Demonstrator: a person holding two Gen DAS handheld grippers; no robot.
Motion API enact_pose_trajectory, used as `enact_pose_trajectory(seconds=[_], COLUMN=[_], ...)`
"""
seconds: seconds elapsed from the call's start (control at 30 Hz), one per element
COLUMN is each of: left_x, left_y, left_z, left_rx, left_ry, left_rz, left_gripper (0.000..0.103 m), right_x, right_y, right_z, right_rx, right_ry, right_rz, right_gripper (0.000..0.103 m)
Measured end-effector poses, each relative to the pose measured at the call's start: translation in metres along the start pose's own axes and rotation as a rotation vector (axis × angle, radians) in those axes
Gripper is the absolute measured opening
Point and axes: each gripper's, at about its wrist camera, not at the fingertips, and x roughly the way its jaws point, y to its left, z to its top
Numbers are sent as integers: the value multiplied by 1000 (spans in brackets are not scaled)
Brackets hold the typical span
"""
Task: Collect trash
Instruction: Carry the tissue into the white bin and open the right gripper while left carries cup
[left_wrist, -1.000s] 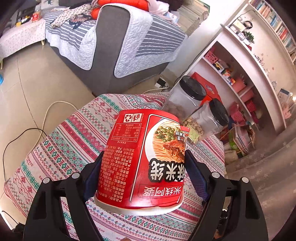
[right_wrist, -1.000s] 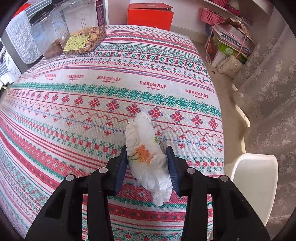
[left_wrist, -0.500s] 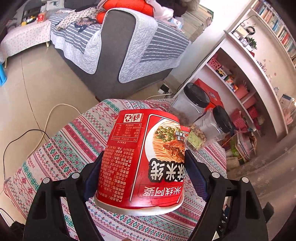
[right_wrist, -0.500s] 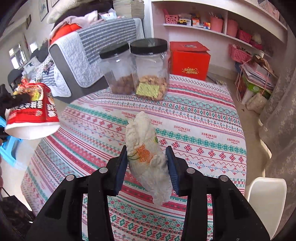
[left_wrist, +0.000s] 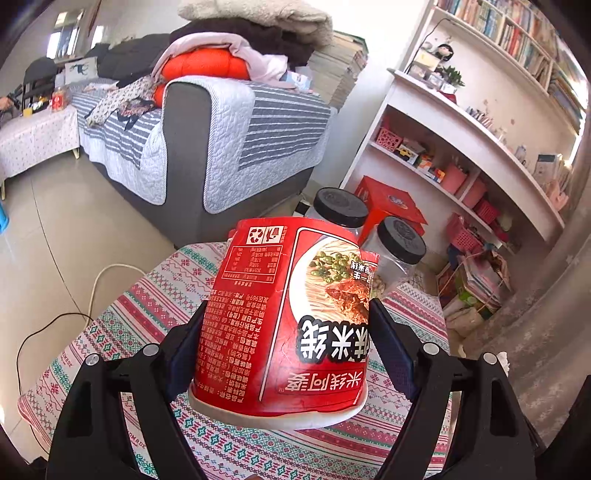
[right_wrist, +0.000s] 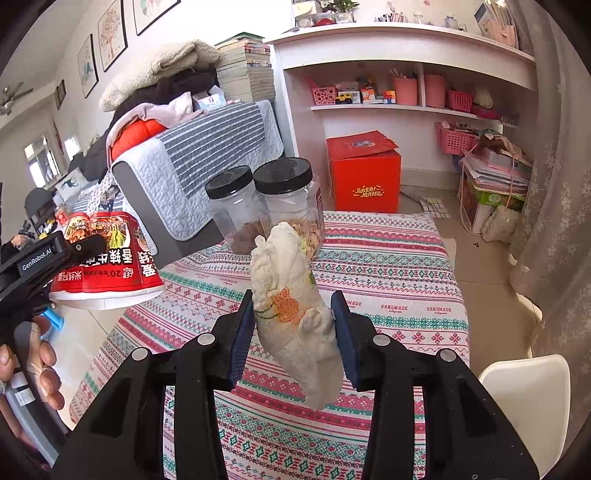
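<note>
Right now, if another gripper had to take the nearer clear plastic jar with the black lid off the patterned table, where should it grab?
Probably the clear plastic jar by its body below the black lid, coming from its free right side; the second jar stands close on its left.

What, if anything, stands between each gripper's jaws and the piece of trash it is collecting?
Nothing does. The left gripper is shut on the red noodle cup, the right gripper on the crumpled tissue. Both are held clear above the patterned tablecloth.
</note>
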Motion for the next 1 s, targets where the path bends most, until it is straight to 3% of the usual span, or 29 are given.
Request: enact_pose_trajectory(seconds=[0.4,0.7,1.0], left_x=[-19,-15,-18], left_y=[-72,-115,-170], left_z=[-20,-42,-74], left_rx=[178,254,352], left_ry=[-113,-87,-39], left_rz=[-51,-106,-199], left_gripper=[80,80,80], right_x=[-37,-72,-95], right_y=[-50,-110,-196], right_z=[1,-11,-38], right_rx=[73,171,348], right_ry=[-85,-116,-32], right_rz=[-103,-268,-477], right_gripper=[39,40,44])
